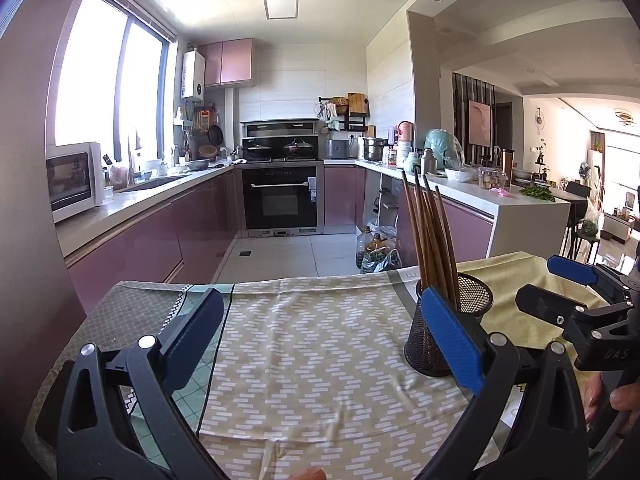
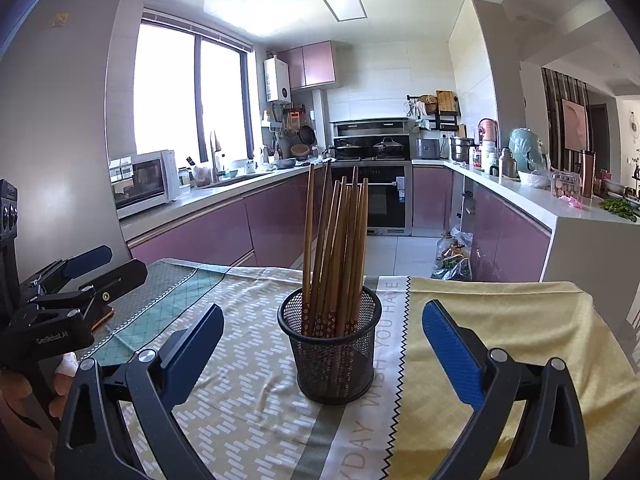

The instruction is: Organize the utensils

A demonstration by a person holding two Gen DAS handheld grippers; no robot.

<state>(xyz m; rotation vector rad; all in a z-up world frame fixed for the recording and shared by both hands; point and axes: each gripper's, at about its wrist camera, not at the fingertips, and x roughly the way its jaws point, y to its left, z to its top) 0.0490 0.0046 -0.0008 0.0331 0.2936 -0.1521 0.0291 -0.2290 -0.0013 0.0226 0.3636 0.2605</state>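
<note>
Chopsticks [image 2: 336, 256] are held in mesh cup [image 2: 331, 354] near tabletop [image 2: 500, 320] far edge; both hand-held grippers, left [image 1: 320, 340] and right [image 2: 322, 344], are released; cloth [image 2: 384, 364] reads "WISH YOU HAVE".

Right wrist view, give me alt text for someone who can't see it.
A black mesh cup holding upright wooden chopsticks stands on a patterned tablecloth, centred between the open right gripper. The left gripper sits at far left, kitchen behind.

Brown chopsticks [image 2: 336, 248], black mesh holder [image 2: 334, 360]

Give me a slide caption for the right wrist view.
Open right gripper faces a mesh holder full of upright wooden chopsticks on a patterned tablecloth.
</note>
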